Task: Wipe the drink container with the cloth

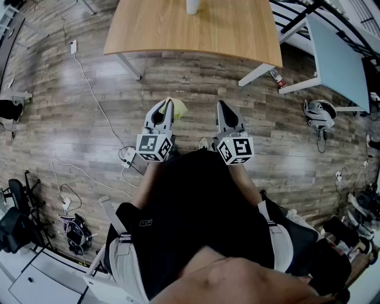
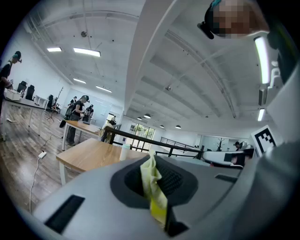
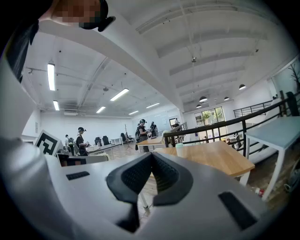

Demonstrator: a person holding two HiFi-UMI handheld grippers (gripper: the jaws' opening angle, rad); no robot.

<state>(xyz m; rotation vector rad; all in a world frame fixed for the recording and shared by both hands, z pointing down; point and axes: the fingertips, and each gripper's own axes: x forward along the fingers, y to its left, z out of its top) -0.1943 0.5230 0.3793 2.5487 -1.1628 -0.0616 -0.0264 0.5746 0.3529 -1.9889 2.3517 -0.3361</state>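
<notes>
We pinch the yellow cloth (image 2: pixel 153 185) in our left gripper (image 1: pixel 165 110). Our right gripper (image 1: pixel 224 113) is squeezed tight, empty. The drink container (image 1: pixel 192 6) stands on the tabletop (image 1: pixel 237 29).

At the top centre we see a wooden table (image 1: pixel 225 29), a white drink container (image 1: pixel 192 6) standing on it.

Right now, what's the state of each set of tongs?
Left tongs: closed on the yellow cloth.
Right tongs: closed, nothing between them.
</notes>
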